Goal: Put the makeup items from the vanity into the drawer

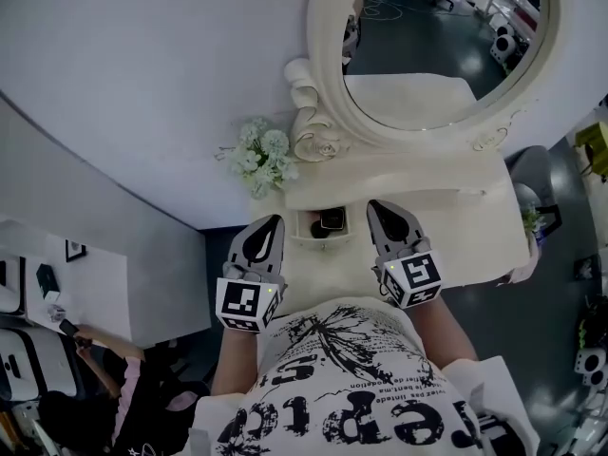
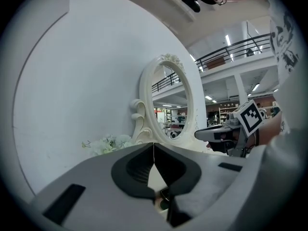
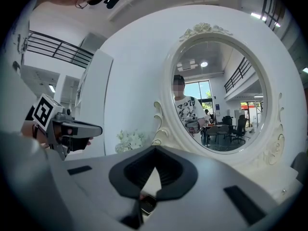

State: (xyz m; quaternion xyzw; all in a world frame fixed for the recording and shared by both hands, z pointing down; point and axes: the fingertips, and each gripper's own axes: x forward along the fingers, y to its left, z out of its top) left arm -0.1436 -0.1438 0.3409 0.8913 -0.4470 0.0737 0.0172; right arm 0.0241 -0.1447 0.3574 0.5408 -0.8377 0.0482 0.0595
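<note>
A small drawer [image 1: 302,239] stands open at the front of the cream vanity [image 1: 446,198], between my two grippers. Inside it lies a dark square compact [image 1: 331,221]; the same compact shows below the jaws in the left gripper view [image 2: 164,195] and in the right gripper view [image 3: 147,204]. My left gripper [image 1: 275,219] hovers at the drawer's left side, its jaws shut with nothing between them [image 2: 154,150]. My right gripper [image 1: 374,206] hangs at the drawer's right side, also shut and holding nothing [image 3: 154,150].
A large oval mirror [image 1: 432,46] in an ornate cream frame rises at the back of the vanity. A bunch of white flowers [image 1: 261,155] sits at its left end against the white wall. A chair [image 1: 537,174] stands to the right.
</note>
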